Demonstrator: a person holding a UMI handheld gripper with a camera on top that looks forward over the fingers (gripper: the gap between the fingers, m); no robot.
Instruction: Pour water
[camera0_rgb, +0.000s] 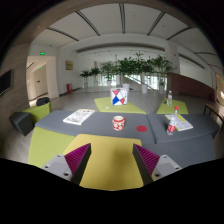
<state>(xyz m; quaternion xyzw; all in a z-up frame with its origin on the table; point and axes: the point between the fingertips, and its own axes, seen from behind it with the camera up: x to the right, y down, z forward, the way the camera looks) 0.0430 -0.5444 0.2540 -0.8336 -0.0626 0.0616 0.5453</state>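
Grey-green table (100, 140), red-labelled cup (119, 123), gripper (112, 162) parted, empty.

Potted plants (128, 68), black chair (22, 121), papers (78, 116)

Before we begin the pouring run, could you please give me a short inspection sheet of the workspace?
Surface: grey table with yellow-green mats.
Job's things: cup mid-table, beyond the fingers; bottle to its right, upright.
Clutter: papers at left, standing sign behind the cup, red coaster.
Gripper: gripper open, holding nothing, short of the cup.
Cables: nothing seen.
Surroundings: large hall, potted plants at the back, chair at left.
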